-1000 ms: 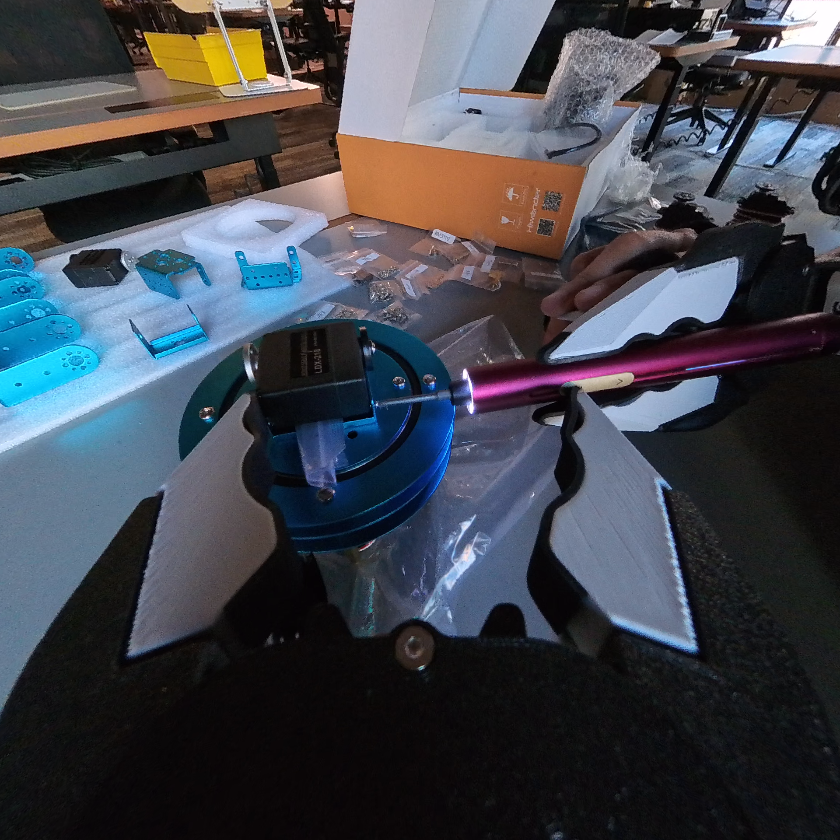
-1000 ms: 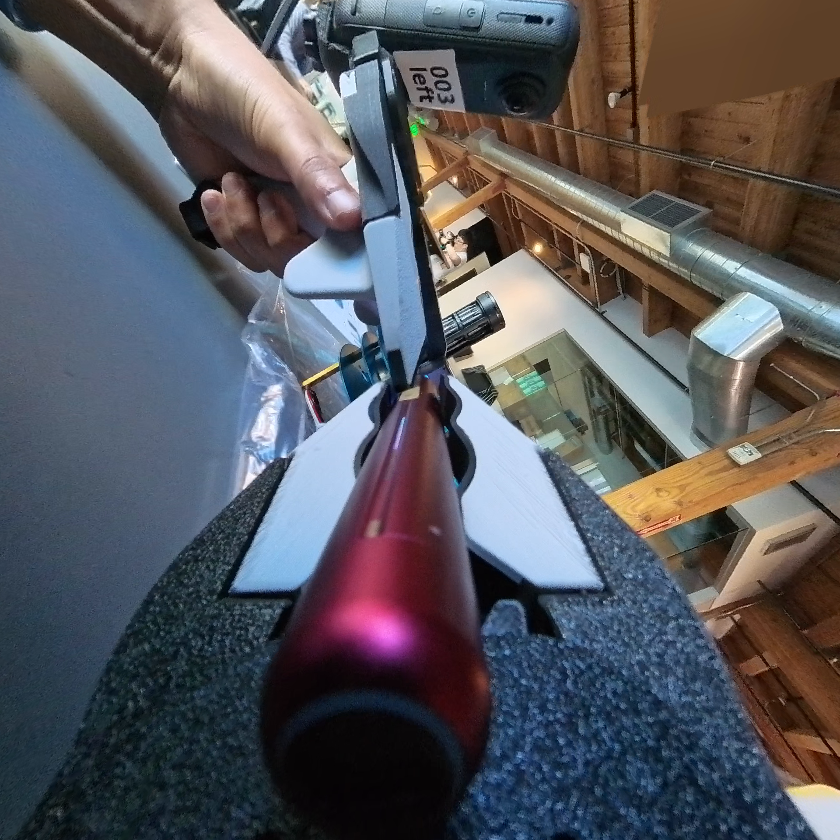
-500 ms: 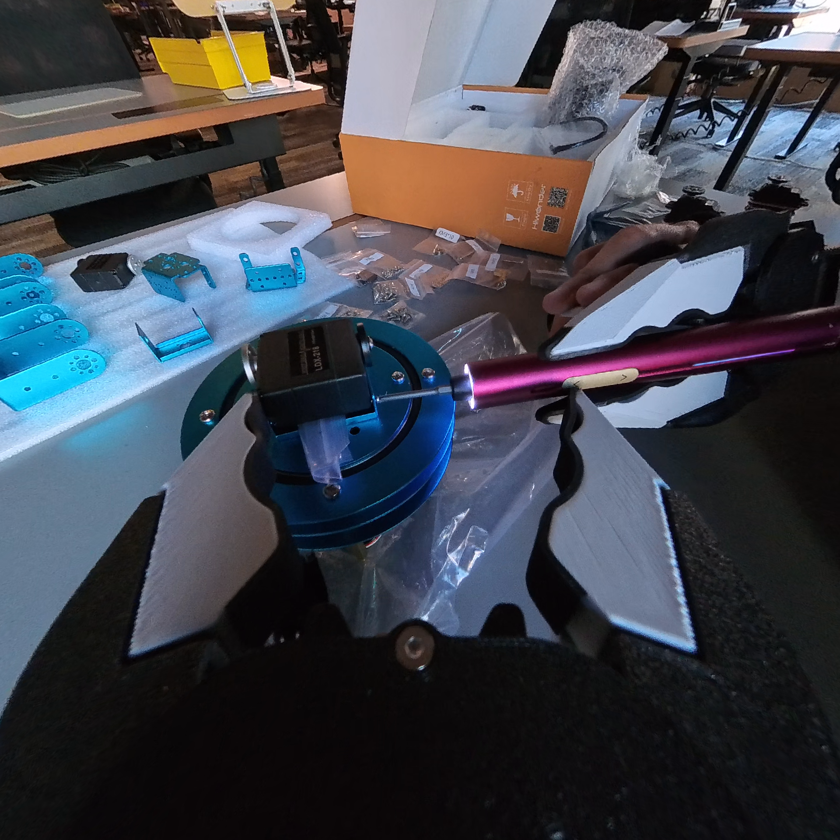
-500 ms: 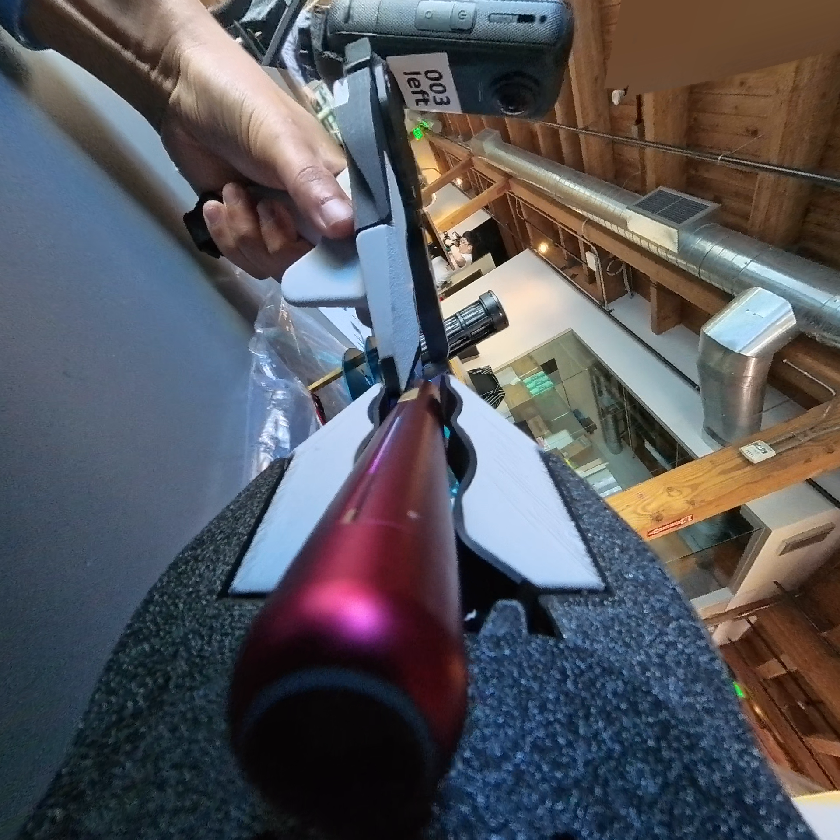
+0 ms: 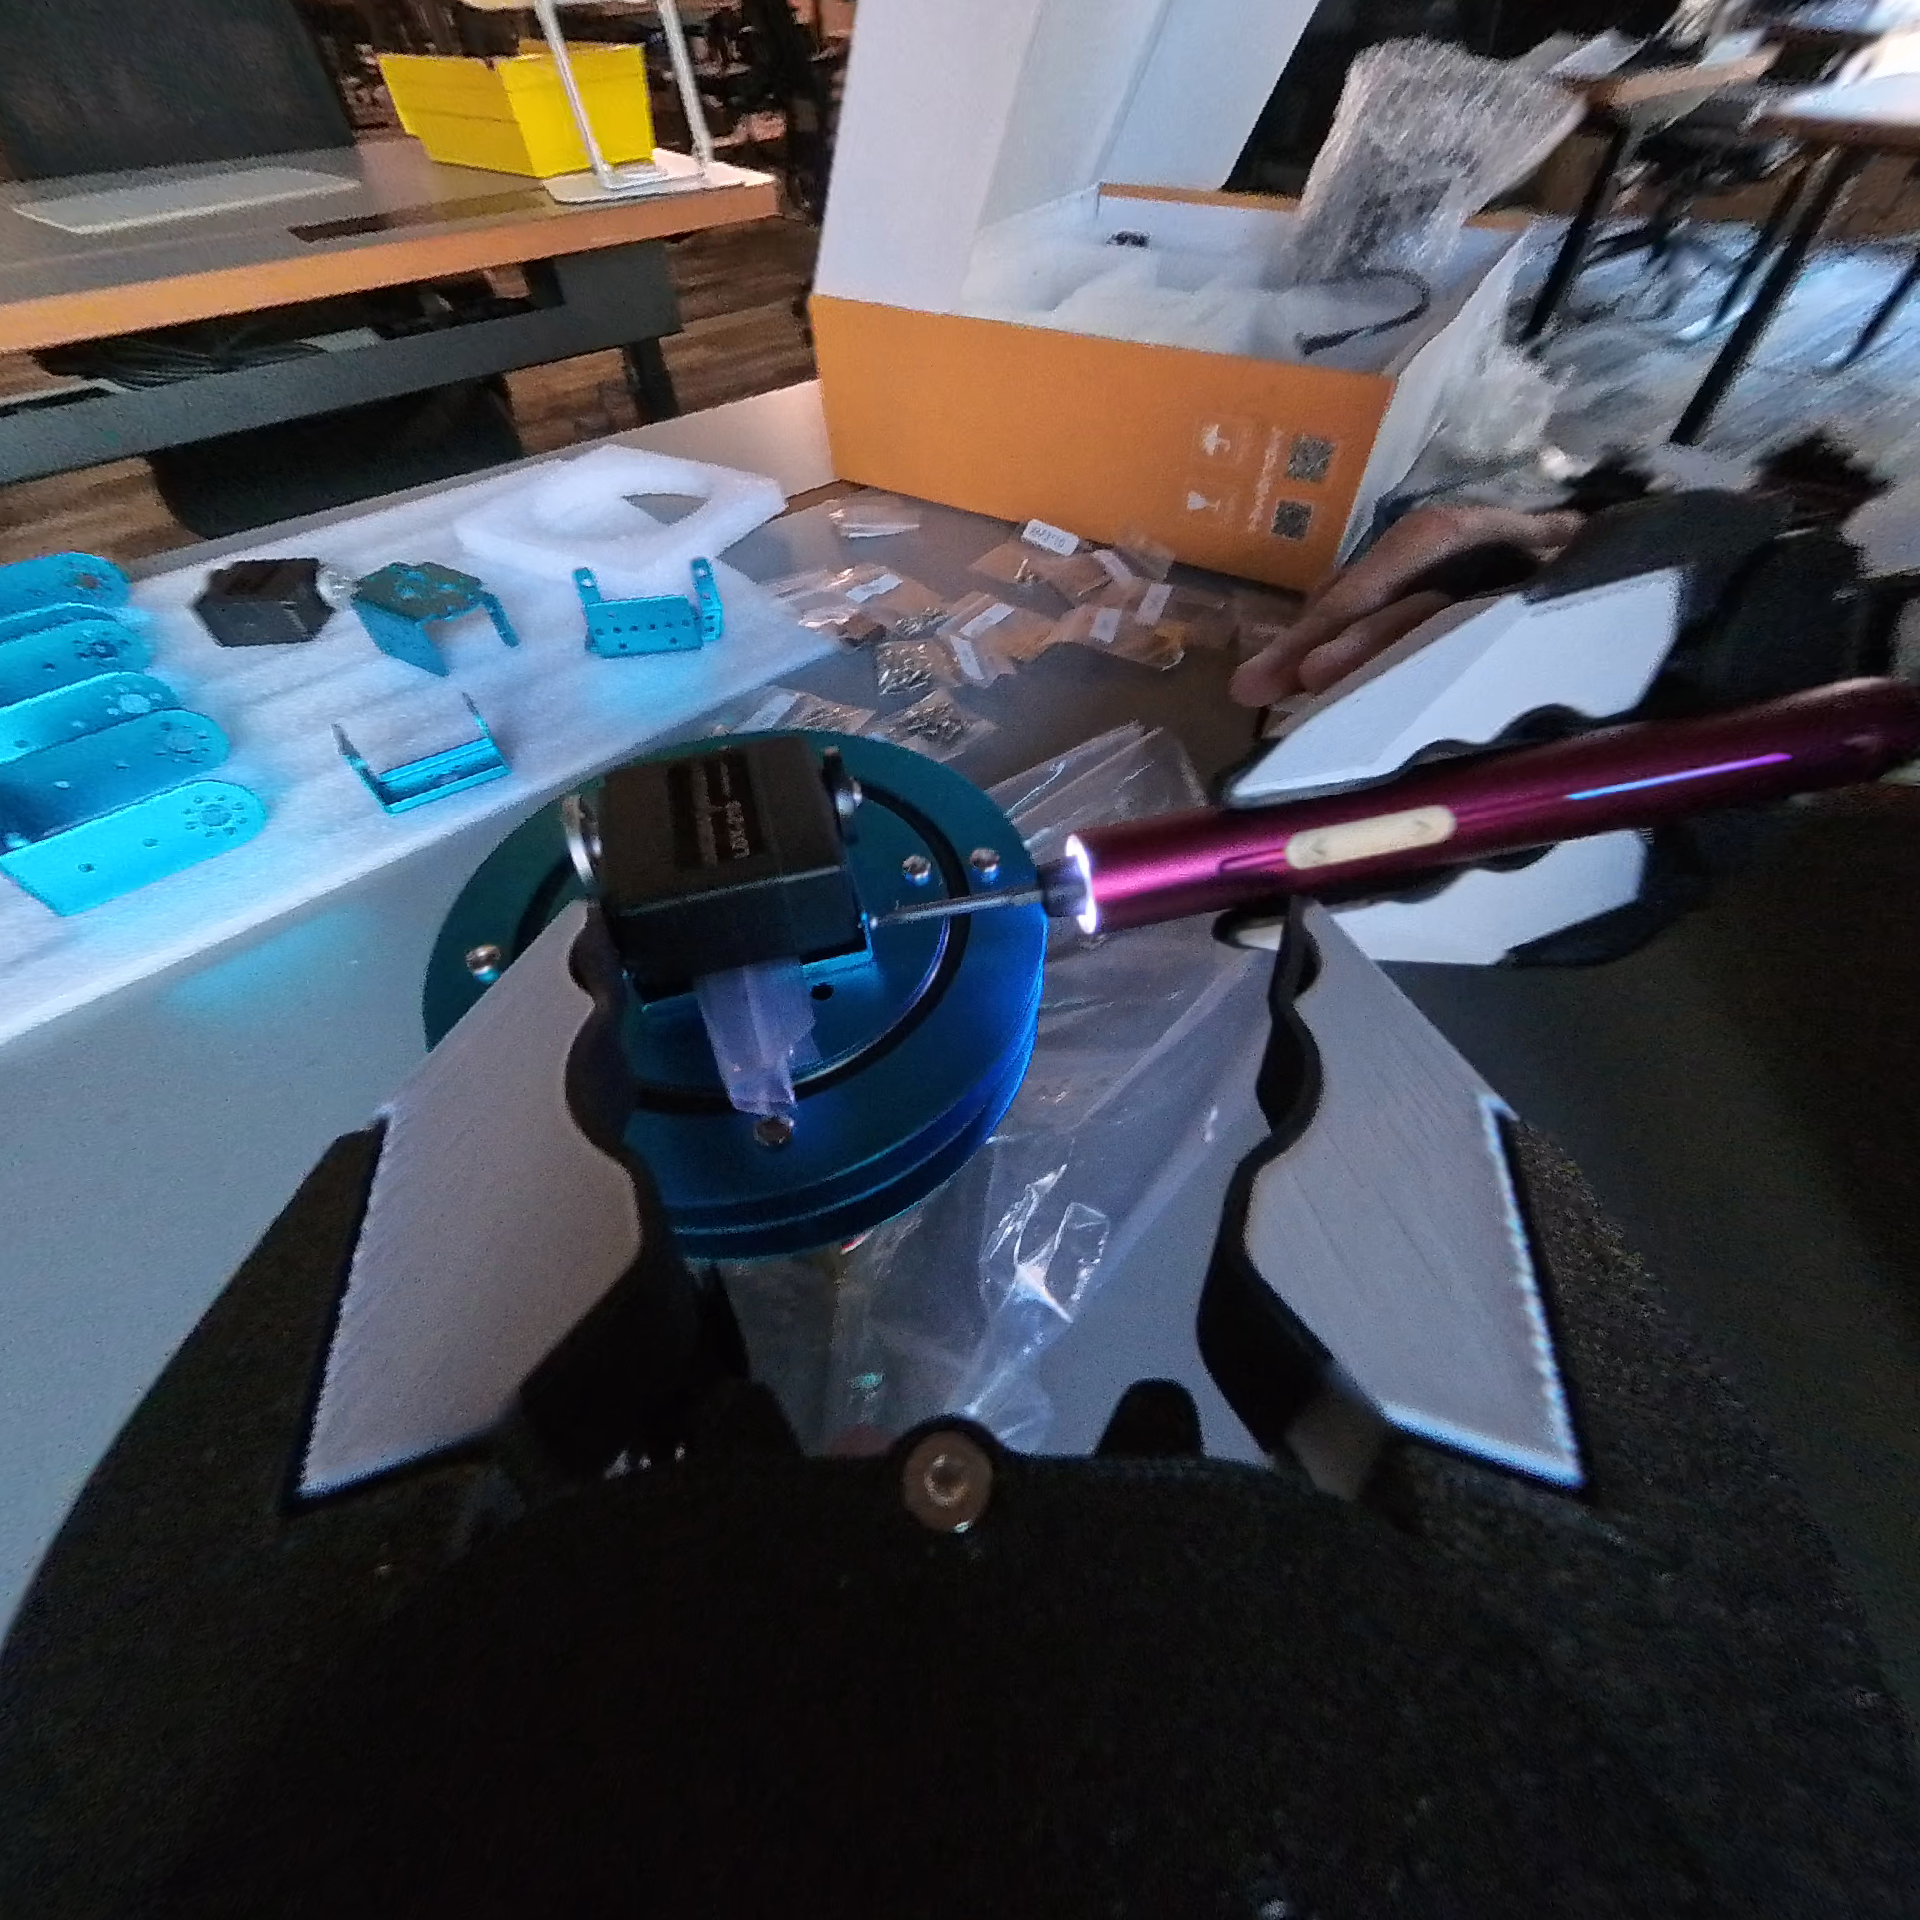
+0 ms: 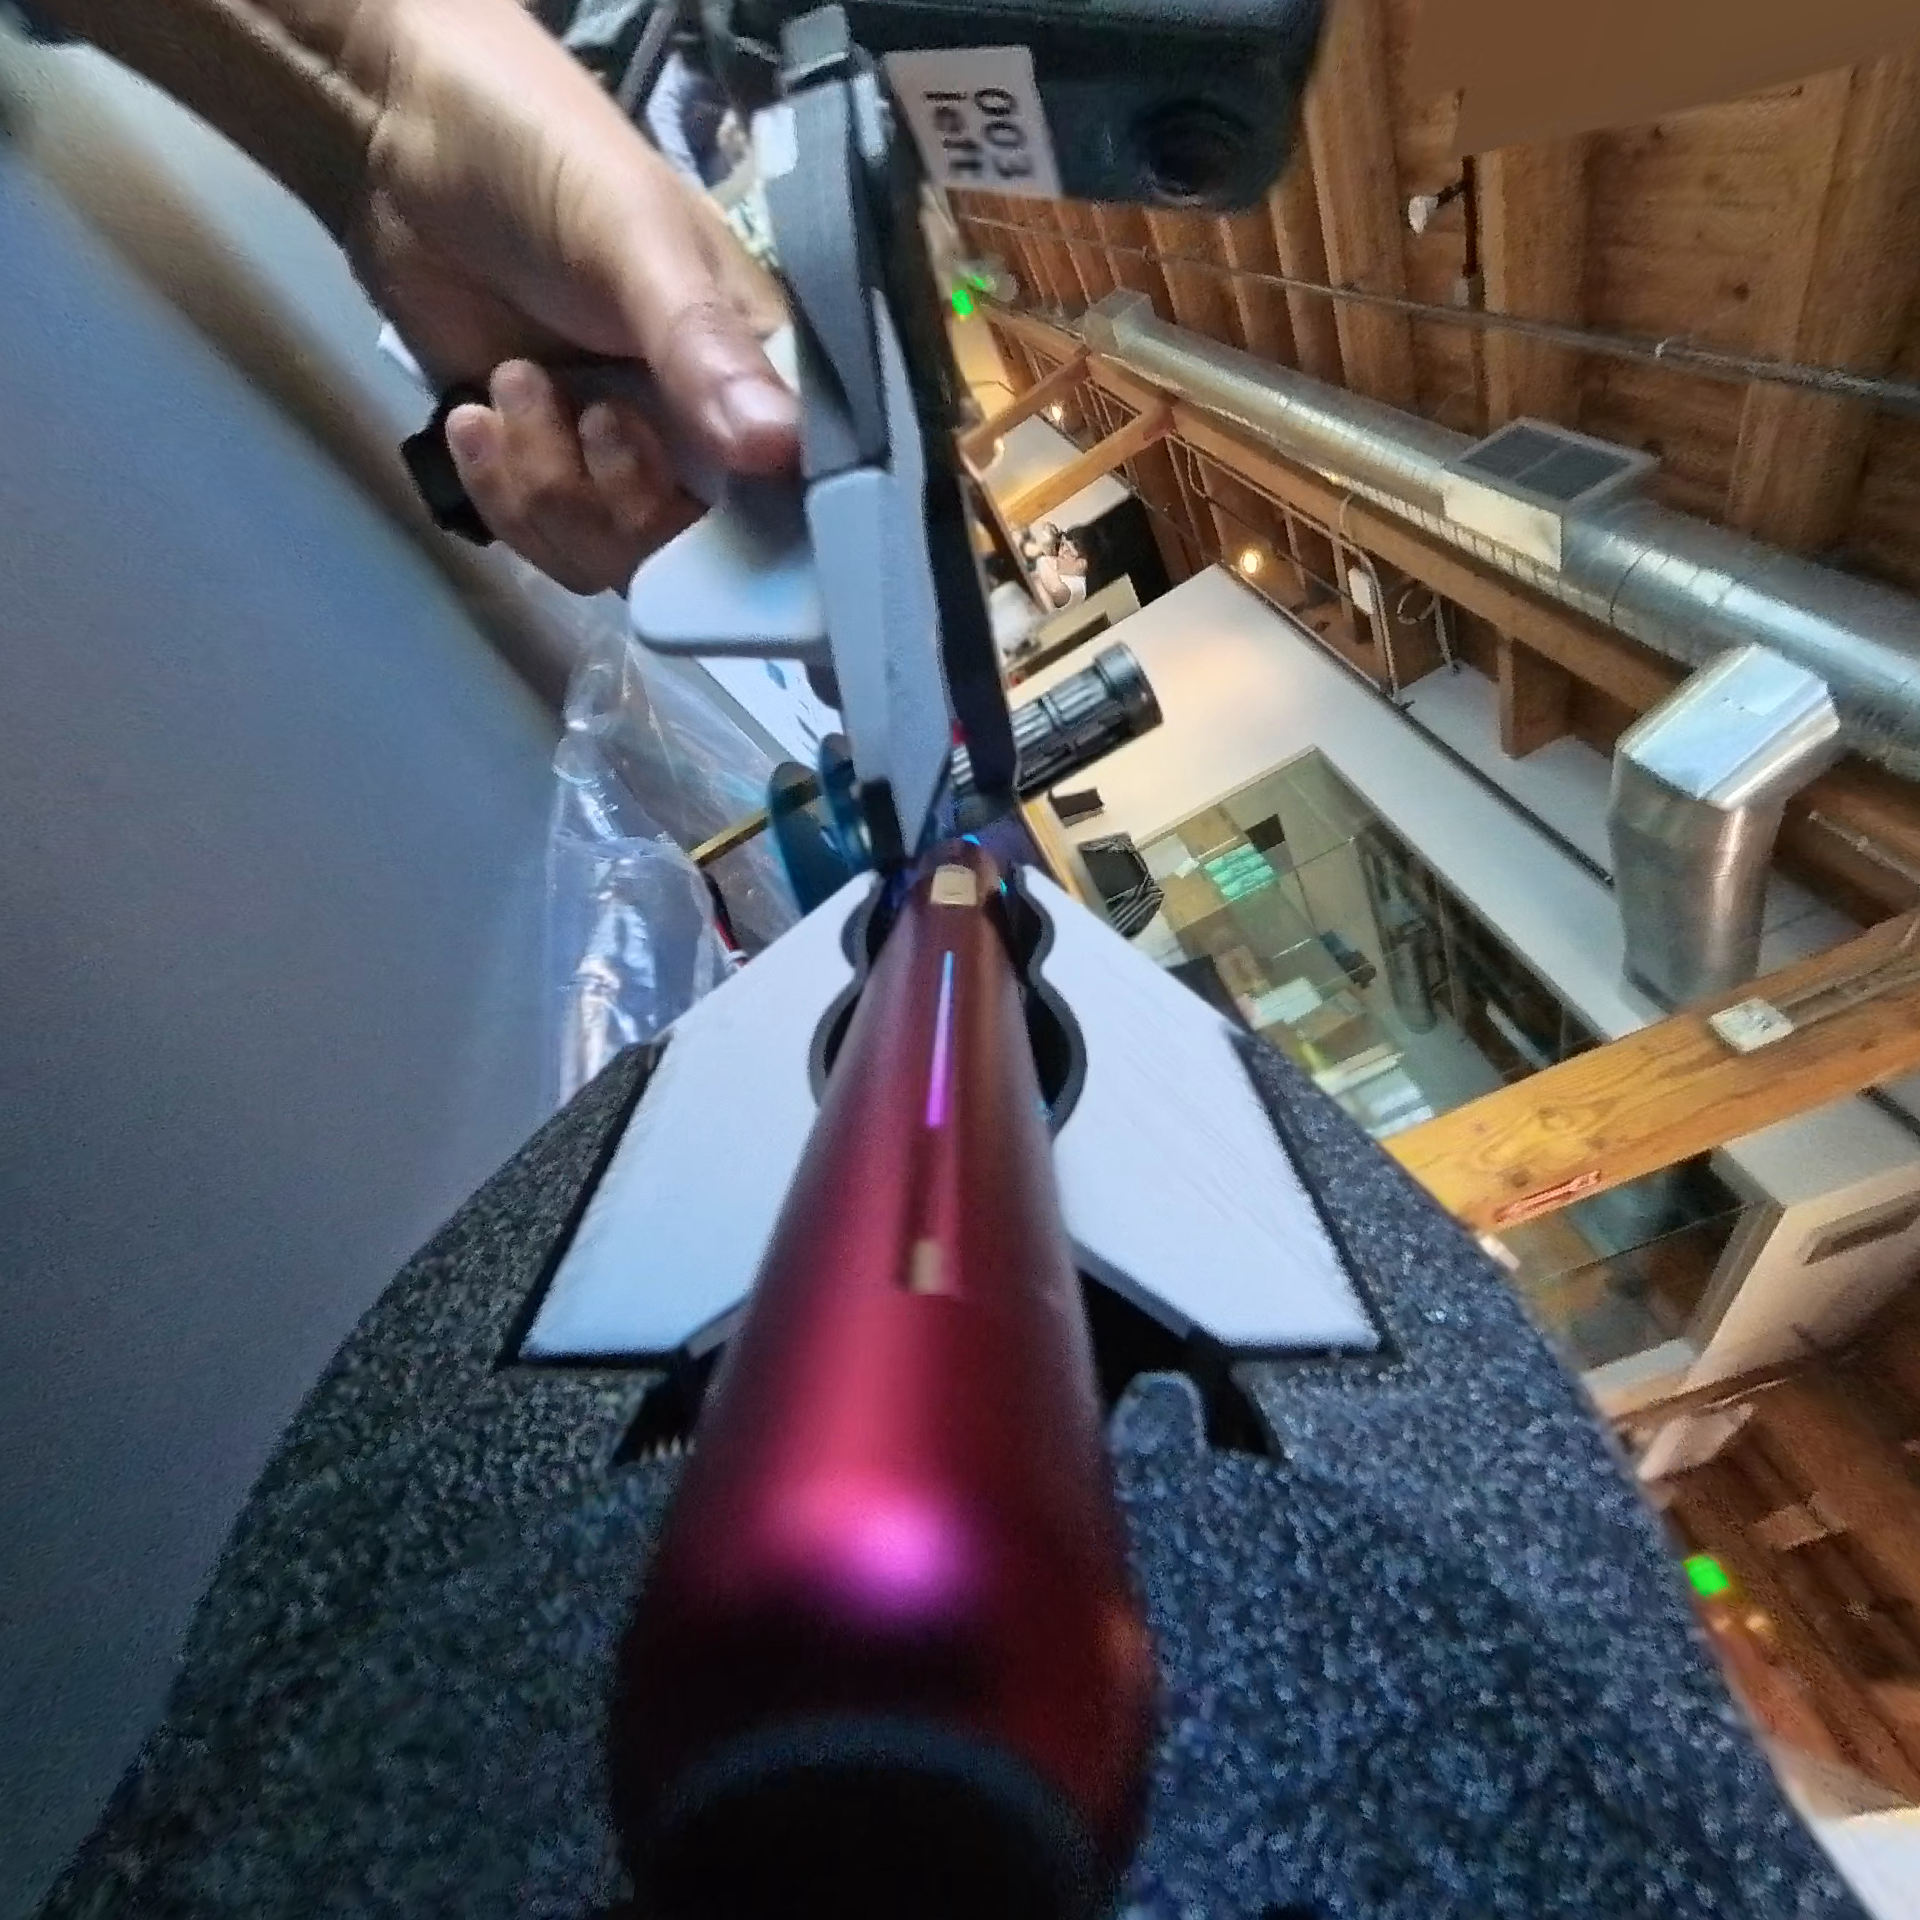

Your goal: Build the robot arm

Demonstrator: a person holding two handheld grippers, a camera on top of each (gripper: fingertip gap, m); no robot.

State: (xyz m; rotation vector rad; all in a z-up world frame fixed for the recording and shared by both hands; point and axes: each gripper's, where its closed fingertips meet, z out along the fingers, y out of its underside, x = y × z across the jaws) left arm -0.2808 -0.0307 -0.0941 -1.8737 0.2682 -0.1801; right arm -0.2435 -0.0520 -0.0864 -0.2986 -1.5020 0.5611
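Screwdriver: slim magenta metal electric screwdriver (image 5: 1455,831) entering from the right of the left wrist view, its tip light on and its thin bit (image 5: 961,906) touching the side of the black box-shaped servo motor (image 5: 727,862).
Right gripper: our right gripper (image 6: 940,914) has its grey fingers (image 6: 1174,1143) closed on the screwdriver, whose barrel fills the centre of the right wrist view.
Left gripper: our left gripper (image 5: 935,1039) has its jaws spread wide; the left finger (image 5: 488,1164) overlaps the round blue metal base (image 5: 935,1060), and we cannot tell whether it touches. Nothing is clamped.
Base: at frame centre on a clear plastic bag (image 5: 1091,1195), with the servo motor mounted on top.
Table: grey table (image 5: 156,1122); blue metal brackets (image 5: 644,623) on white foam sheet (image 5: 291,727) at upper left.
Behind: small screw bags (image 5: 935,644) in front of an open orange cardboard box (image 5: 1060,426), top centre.
Hand: a hand (image 6: 540,312) grips the left gripper's handle at upper left of the right wrist view.
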